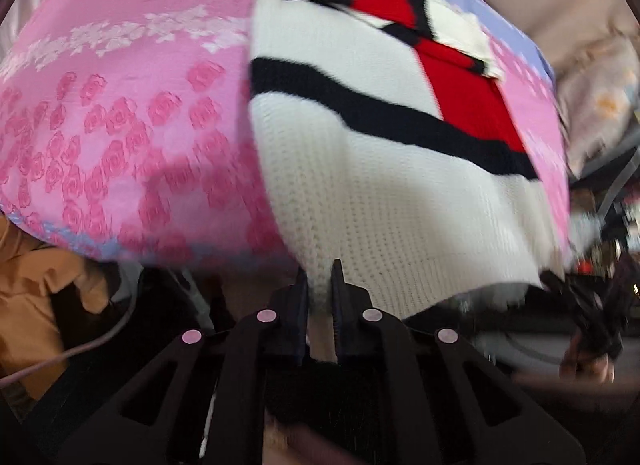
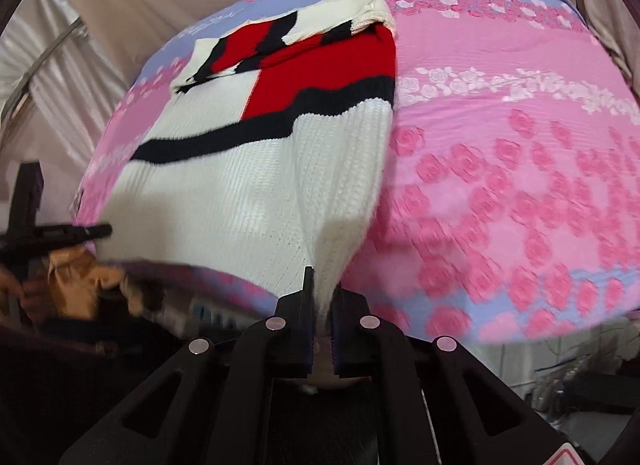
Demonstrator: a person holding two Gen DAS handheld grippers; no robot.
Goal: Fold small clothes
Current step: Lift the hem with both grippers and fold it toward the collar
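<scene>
Both claws clamped on sweater hem.

- Your left wrist view looks forward along its fingers, close over the near edge of the bed.
- Your right wrist view does likewise.
- Both share the knit sweater and pink bedspread.

The knitted sweater is cream-white with a wavy black stripe across it and solid red blocks above that stripe, edged in black. Under the sweater, the bedspread is pink, printed with deeper pink roses, a band of white roses farther from the sweater's hem, and lavender-blue strips at its borders. Both grippers' fingers are black.
</scene>
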